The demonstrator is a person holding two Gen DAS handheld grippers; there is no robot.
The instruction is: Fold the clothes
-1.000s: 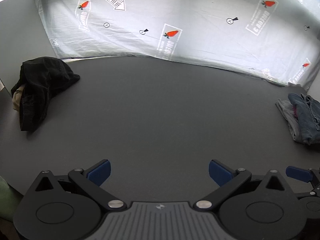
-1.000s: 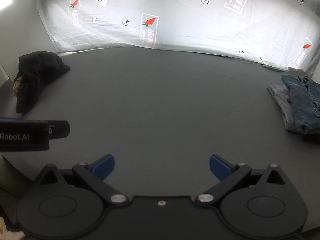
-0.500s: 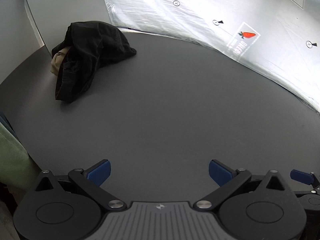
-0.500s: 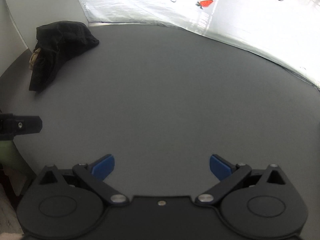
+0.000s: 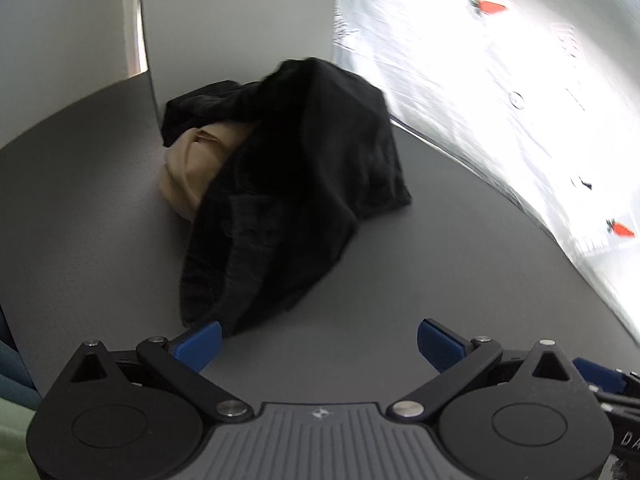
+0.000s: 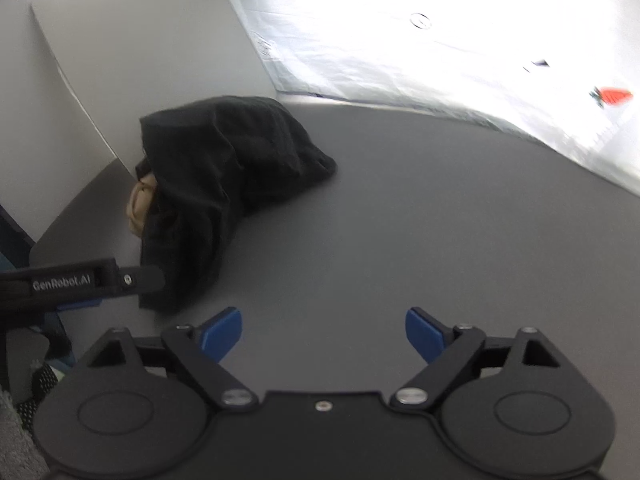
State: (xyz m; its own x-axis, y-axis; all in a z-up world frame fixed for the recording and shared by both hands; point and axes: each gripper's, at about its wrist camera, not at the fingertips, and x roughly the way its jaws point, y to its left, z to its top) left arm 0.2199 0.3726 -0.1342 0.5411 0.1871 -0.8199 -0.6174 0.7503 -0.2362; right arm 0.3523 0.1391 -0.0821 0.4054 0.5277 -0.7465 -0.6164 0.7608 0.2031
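Note:
A crumpled black garment (image 5: 288, 184) lies in a heap on the grey table (image 5: 460, 272), draped over a tan garment (image 5: 196, 164). My left gripper (image 5: 318, 344) is open just short of the heap's near edge, its left pad (image 5: 200, 345) almost at the black cloth; nothing sits between its fingers. In the right wrist view the same black garment (image 6: 224, 184) lies ahead to the left, with a bit of the tan garment (image 6: 140, 204) showing. My right gripper (image 6: 324, 334) hovers over bare table, jaws closing with nothing between them. The left gripper's body (image 6: 80, 280) shows at that view's left edge.
A white plastic sheet (image 5: 500, 92) with red carrot prints and arrows hangs along the table's far side. A pale upright panel (image 5: 232, 20) stands right behind the heap. The table's left edge (image 6: 44, 244) is close to the clothes.
Both grippers have swept left across the table toward the black heap, which now looms large and close. The denim pile on the right has left view. The right gripper's jaws stand slightly narrower.

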